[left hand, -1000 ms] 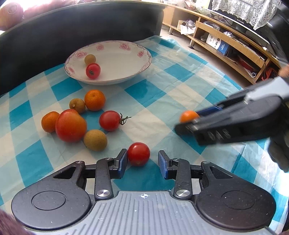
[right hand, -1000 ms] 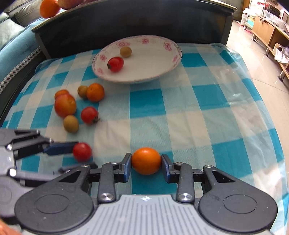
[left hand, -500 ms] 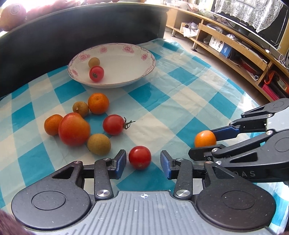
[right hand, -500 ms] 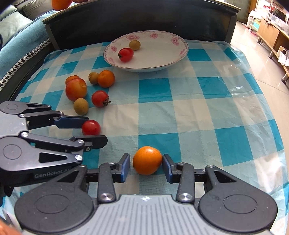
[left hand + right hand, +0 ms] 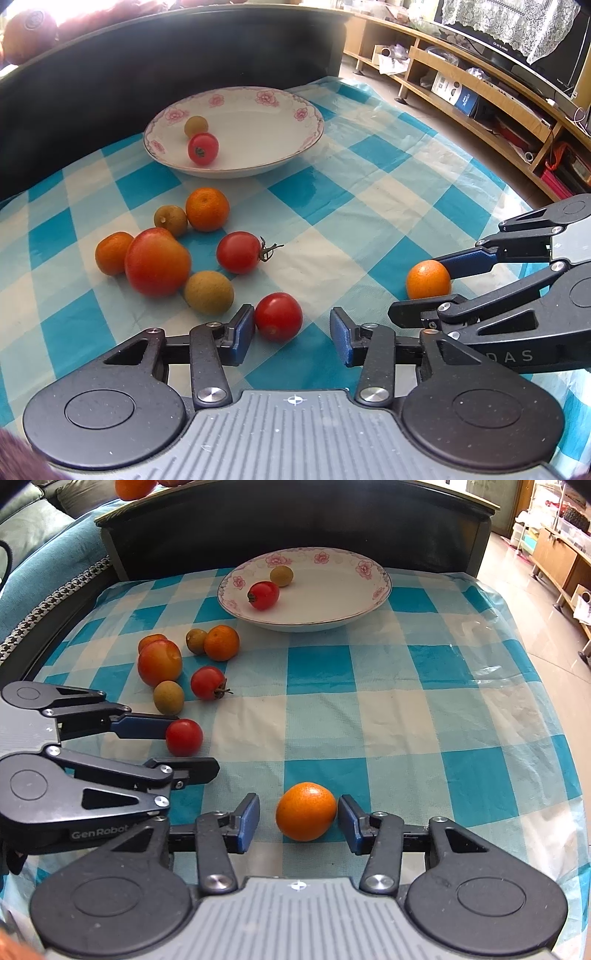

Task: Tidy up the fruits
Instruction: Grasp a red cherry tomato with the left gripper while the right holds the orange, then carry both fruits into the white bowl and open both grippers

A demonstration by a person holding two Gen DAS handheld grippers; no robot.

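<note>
The left gripper [image 5: 291, 334] is sitting spread around a red tomato [image 5: 278, 316], and the right gripper [image 5: 298, 821] is sitting spread around an orange [image 5: 306, 811], each bracketing fruit for pickup. The bowl [image 5: 373, 602] is waiting at twelve o'clock. Compared with a second ago, both are opening wider.

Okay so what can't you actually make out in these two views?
- Left wrist view: the orange fruit on the dark ledge, top left, is overexposed and edge-cropped.
- Right wrist view: the small orange is mostly hidden behind the big red-orange fruit.
- Left wrist view: shelf items are too small to identify.
</note>
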